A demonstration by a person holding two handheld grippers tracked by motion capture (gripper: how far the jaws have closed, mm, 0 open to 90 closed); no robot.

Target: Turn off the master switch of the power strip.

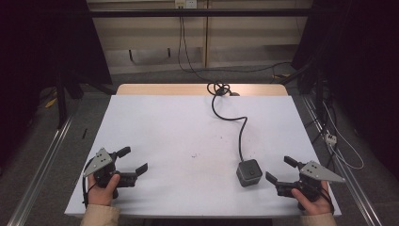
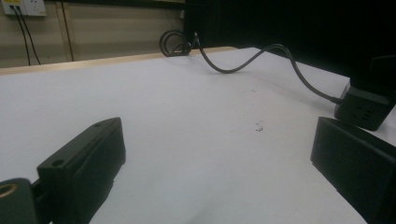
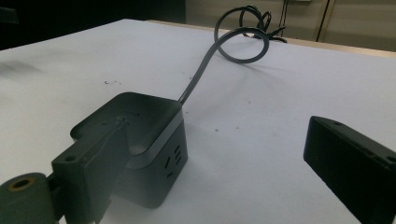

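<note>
High view: power cube (image 1: 249,172) just beside open-fingered right gripper (image 1: 281,170).

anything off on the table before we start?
Nothing damaged or spilled. The cube socket sits upright beside the open right hand-held gripper; its cable snakes to a loose coil at the far edge. A few small dark specks mark the table.

White table (image 1: 155,127) top, a few small dark specks (image 1: 195,155) near its middle. Bare wooden strip (image 1: 164,89) along the far edge. Beyond it, grey floor with loose black cables (image 1: 226,70) running up to a wall socket (image 1: 185,4). Metal rails (image 1: 44,160) flank the table on both sides. White plug strip (image 1: 331,138) lies on the floor at right, thin wires trailing from it.
</note>
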